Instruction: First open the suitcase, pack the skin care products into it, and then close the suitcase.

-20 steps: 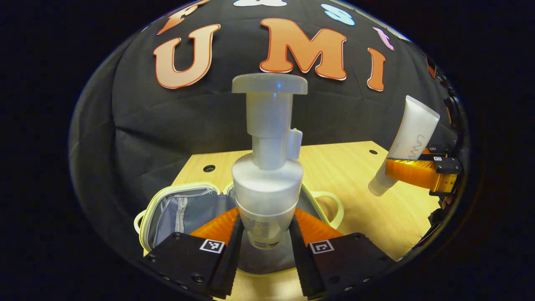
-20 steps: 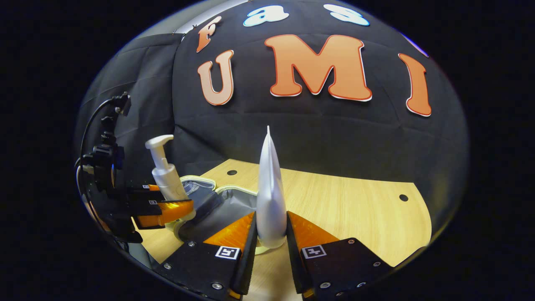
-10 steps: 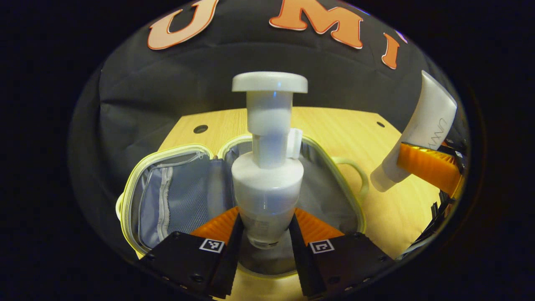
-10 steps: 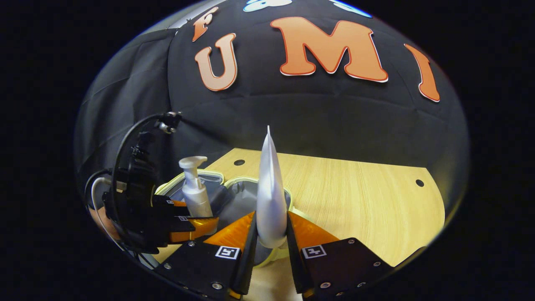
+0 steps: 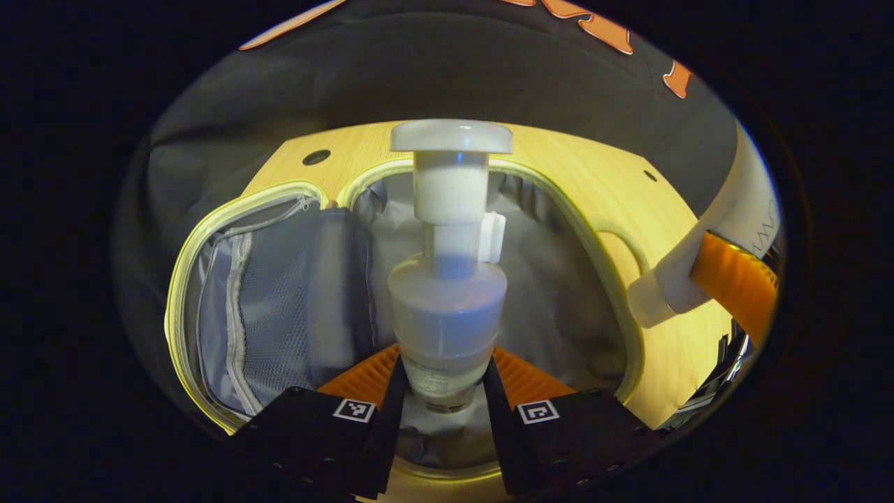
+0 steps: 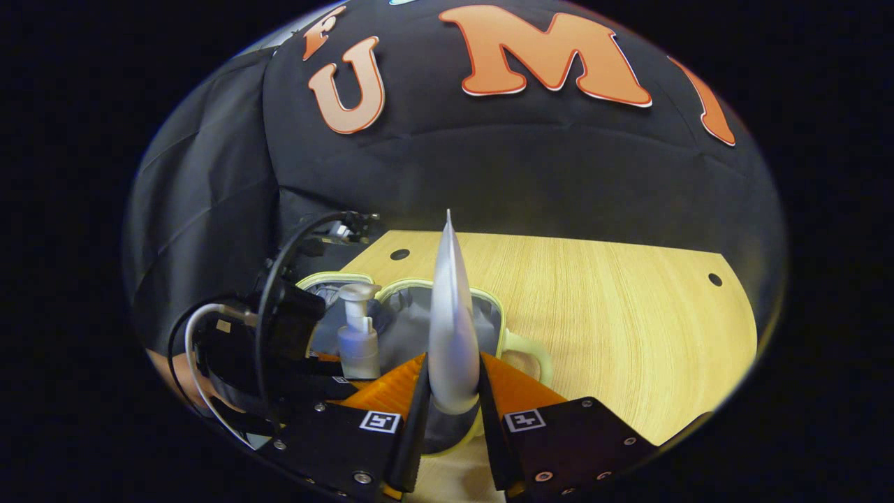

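In the left gripper view, nearest at 6 o'clock, the left gripper (image 5: 440,409) has its jaws closed on the lower body of a white pump bottle (image 5: 447,293), both orange fingers (image 5: 363,374) pressing its sides, and the bottle stands upright along the gripper's axis with its flat pump head toward 12 o'clock. Directly behind and beneath the bottle lies the open suitcase (image 5: 209,230), a small pale-rimmed case spread flat on the desk (image 5: 559,157); the bottle hangs over its grey-lined half, while the mesh-pocket half lies toward 9 o'clock. A loop handle (image 5: 625,237) sticks out from the case at about 2 o'clock. At 3 o'clock the white tube (image 5: 705,244) slants across the edge of the picture, its cap end near the case's rim, held by an orange finger of the right gripper (image 5: 733,286). In the right gripper view, the jaws at 6 o'clock clamp the tube (image 6: 452,335) near its cap, its flat crimped end pointing up to 12 o'clock. Just beyond, the open suitcase (image 6: 489,307) sits on the desk (image 6: 628,307), and at 9 o'clock the left gripper (image 6: 279,349) holds the pump bottle (image 6: 358,335) low over the case.
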Demonstrator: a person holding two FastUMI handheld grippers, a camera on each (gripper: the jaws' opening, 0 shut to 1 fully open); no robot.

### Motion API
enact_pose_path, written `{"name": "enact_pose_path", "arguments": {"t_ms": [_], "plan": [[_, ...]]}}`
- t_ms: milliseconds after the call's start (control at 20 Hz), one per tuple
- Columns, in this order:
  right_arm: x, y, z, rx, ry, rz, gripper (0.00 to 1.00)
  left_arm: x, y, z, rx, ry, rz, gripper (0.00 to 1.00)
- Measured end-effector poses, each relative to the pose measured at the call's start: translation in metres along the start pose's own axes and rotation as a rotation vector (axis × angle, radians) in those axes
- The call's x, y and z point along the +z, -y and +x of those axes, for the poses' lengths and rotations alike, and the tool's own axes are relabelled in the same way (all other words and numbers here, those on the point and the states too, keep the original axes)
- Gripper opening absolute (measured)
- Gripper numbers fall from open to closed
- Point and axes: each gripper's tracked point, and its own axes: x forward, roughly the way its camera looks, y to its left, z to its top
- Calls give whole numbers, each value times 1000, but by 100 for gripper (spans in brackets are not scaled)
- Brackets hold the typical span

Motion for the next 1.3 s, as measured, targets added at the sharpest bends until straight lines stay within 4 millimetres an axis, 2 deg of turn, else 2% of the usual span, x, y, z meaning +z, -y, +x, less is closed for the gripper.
{"name": "enact_pose_path", "arguments": {"t_ms": [50,250,350,450,700,850,1050,1150,1300], "plan": [[-2,1,2,1,-11,11,40,6,-2,8,10,21,-1,59],[-7,0,11,-2,-37,34,40,-8,-5,30,35,-76,-45,59],[-11,1,14,-1,-53,39,40,-5,-5,29,62,-61,-58,58],[-15,0,18,2,-71,40,40,-1,1,28,21,-32,-66,62],[-28,-4,27,18,-126,54,40,4,-9,-5,23,62,-96,80],[-39,-9,38,31,-174,72,40,16,-20,-38,58,150,-75,80],[-57,-16,55,56,-271,104,40,37,-65,-74,167,298,-50,81],[-70,-20,60,57,-321,120,40,40,-84,-88,200,331,-84,81],[-82,-27,68,35,-386,166,40,35,-115,-99,226,342,-161,82]]}}
